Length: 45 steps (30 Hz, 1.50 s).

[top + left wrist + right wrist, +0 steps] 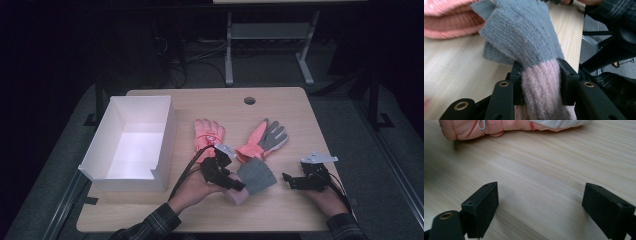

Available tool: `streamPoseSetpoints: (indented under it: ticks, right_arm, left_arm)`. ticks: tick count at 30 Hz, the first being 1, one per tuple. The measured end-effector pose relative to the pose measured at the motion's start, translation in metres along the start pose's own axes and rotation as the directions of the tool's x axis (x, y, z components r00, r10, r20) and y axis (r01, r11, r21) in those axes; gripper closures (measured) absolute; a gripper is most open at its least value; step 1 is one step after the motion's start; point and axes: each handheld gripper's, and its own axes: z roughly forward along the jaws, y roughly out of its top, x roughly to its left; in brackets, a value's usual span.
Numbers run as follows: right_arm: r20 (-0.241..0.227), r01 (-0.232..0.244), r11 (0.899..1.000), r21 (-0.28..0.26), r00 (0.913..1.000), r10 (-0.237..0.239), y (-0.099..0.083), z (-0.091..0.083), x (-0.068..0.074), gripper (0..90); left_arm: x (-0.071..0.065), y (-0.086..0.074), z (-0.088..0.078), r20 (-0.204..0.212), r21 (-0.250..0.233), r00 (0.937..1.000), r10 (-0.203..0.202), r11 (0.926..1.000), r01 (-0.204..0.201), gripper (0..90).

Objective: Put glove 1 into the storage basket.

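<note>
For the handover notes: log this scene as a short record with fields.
Held item: grey knit glove with pink cuff
Held by: left tool, jaws clamped on the pink cuff
Right tool: open, nothing between its jaws, just above the table
Box: white, open-topped, at the table's left, nothing inside
Other gloves: two salmon ones flat mid-table, one beside the box, one with a grey palm to its right
</note>
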Motion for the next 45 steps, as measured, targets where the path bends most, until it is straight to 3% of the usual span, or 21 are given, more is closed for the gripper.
streamPoseSetpoints:
  ticks: [16, 23, 27, 31, 40, 45]
  right_arm:
    - [0.000, 0.002, 1.000, 0.001, 1.0000, -0.002, 0.000, 0.000, 0.000, 13.1]
    - [0.000, 0.001, 1.000, 0.001, 1.0000, -0.001, 0.000, 0.000, 0.000, 13.1]
    - [0.000, 0.002, 1.000, 0.001, 1.0000, -0.002, 0.000, 0.000, 0.000, 13.1]
    - [0.000, 0.002, 1.000, 0.001, 1.0000, -0.002, 0.000, 0.000, 0.000, 13.1]
    - [0.000, 0.002, 1.000, 0.001, 1.0000, -0.002, 0.000, 0.000, 0.000, 13.1]
    - [0.000, 0.001, 1.000, 0.001, 1.0000, -0.001, 0.000, 0.000, 0.000, 12.7]
  left_arm:
    - [-0.012, 0.033, -0.053, -0.103, -0.023, 0.9942, 0.031, 0.9992, -0.033, 62.6]
    - [-0.011, 0.044, -0.080, -0.141, -0.060, 0.9899, 0.005, 0.9981, -0.013, 62.5]
    - [-0.008, 0.049, -0.100, -0.167, -0.080, 0.9859, 0.008, 0.9966, -0.021, 62.5]
    - [-0.003, 0.052, -0.119, -0.207, -0.098, 0.9783, 0.005, 0.9948, -0.026, 62.4]
    - [0.012, 0.048, -0.159, -0.267, -0.144, 0.9627, -0.045, 0.9895, 0.007, 62.4]
    - [0.019, 0.038, -0.179, -0.303, -0.178, 0.9495, -0.082, 0.9836, 0.028, 62.4]
